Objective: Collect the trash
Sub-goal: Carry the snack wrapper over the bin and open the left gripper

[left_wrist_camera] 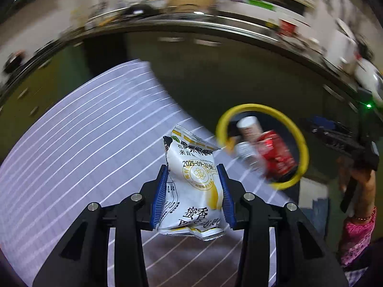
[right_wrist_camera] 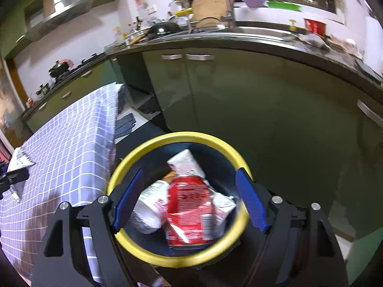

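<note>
My left gripper is shut on a white and yellow snack packet and holds it above the purple checked tablecloth. A dark bin with a yellow rim stands to the right past the table edge, with a red can and white wrappers inside. In the right wrist view my right gripper is open and empty right above the bin's yellow rim, over the red can and white packets. The packet shows at far left.
Green kitchen cabinets stand behind the bin under a dark counter with a sink, pans and clutter. The clothed table lies left of the bin. The person's hand and the right gripper body show at the right.
</note>
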A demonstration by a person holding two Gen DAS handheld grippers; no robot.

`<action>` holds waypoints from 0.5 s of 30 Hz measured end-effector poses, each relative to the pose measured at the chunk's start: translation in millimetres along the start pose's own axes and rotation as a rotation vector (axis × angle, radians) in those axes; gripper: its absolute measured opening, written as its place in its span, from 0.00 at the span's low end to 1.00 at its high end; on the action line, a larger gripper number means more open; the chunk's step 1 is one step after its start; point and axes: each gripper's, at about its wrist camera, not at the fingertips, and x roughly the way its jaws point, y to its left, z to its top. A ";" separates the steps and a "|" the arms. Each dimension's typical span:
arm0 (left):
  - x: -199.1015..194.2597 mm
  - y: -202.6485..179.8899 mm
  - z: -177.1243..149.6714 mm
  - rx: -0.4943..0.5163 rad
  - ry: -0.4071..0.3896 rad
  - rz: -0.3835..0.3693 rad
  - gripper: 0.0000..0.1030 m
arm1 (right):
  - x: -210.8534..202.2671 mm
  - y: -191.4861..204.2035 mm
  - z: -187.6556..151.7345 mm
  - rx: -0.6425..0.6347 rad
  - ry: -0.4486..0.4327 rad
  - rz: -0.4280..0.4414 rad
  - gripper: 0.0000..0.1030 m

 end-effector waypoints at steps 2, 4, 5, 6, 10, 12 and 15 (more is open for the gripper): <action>13.6 -24.0 15.8 0.052 0.007 -0.041 0.40 | 1.1 -10.5 -2.3 0.016 0.003 -0.007 0.72; 28.6 -49.2 32.2 0.093 0.017 -0.084 0.40 | 1.3 -20.2 -4.8 0.032 0.004 -0.013 0.72; 36.7 -59.7 39.4 0.110 0.026 -0.105 0.40 | 0.7 -26.2 -6.1 0.042 0.004 -0.016 0.72; 45.6 -70.3 45.9 0.126 0.039 -0.127 0.40 | 0.4 -29.3 -5.9 0.048 0.003 -0.018 0.72; 79.5 -100.9 61.6 0.160 0.091 -0.191 0.40 | -3.0 -46.5 -8.7 0.075 -0.001 -0.029 0.72; 95.9 -110.1 66.1 0.164 0.114 -0.214 0.40 | -4.0 -51.4 -9.1 0.081 0.001 -0.035 0.72; 120.8 -119.0 71.0 0.152 0.145 -0.230 0.40 | -5.9 -59.3 -10.2 0.093 -0.002 -0.044 0.72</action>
